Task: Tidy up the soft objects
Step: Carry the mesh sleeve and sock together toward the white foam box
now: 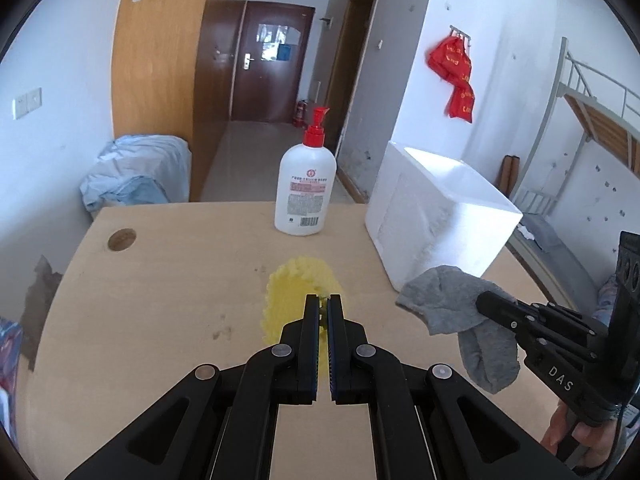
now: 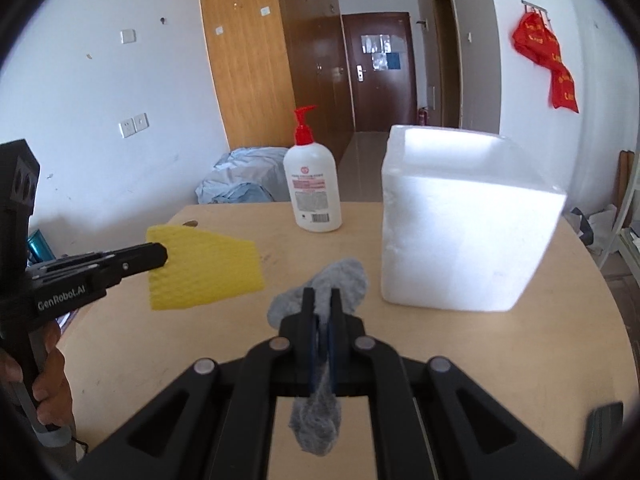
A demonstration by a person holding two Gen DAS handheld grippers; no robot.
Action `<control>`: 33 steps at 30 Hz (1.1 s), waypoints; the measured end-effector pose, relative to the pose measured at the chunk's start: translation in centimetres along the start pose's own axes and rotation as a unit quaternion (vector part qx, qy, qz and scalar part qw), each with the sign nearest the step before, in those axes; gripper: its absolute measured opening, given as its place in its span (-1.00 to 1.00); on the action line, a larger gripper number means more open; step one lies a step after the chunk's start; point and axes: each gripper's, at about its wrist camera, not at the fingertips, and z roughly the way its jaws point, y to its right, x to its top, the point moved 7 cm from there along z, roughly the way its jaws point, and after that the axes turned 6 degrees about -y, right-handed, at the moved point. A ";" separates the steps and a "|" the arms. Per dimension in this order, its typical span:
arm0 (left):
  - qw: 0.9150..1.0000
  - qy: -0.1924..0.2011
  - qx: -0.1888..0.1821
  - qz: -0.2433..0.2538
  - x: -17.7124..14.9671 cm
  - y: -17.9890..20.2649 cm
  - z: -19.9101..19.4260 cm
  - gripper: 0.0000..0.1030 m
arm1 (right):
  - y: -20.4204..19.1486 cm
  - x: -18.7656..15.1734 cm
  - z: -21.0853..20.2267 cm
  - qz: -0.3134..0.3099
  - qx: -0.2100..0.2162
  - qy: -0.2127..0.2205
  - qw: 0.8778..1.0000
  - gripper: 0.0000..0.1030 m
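Above table [image 1: 160, 300]: left jaws pinch yellow sponge [image 2: 204, 268]; right jaws pinch grey sock [image 1: 448, 304].

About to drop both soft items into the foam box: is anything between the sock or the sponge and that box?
Nothing visible. The grey sock and yellow sponge hang over bare table; the pump bottle stands left of the foam box.

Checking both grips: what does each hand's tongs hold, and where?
Left tongs pinch the yellow sponge at its edge; right tongs clamp the grey sock mid-length.
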 end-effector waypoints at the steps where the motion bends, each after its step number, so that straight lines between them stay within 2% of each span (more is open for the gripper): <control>1: 1.000 0.001 0.003 0.000 -0.5 0.3 -0.5 -0.93 | 0.0 -0.4 -0.5 0.001 -0.004 0.003 1.000 -0.87; 10: 1.000 0.018 0.023 0.005 -4.2 2.3 -4.2 -0.93 | -0.8 -2.4 -4.0 0.007 -0.008 0.022 1.000 -0.87; 16: 0.997 0.057 0.050 0.019 -6.9 4.0 -8.3 -0.93 | -1.4 -4.0 -7.3 0.011 -0.015 0.053 0.998 -0.87; 22: 0.993 0.102 0.057 0.027 -9.3 5.7 -12.6 -0.93 | -1.7 -6.3 -11.6 0.018 -0.042 0.091 0.995 -0.87; 33: 0.987 0.142 0.060 0.034 -13.3 7.2 -17.0 -0.93 | -3.9 -9.3 -16.3 0.005 -0.050 0.130 0.990 -0.87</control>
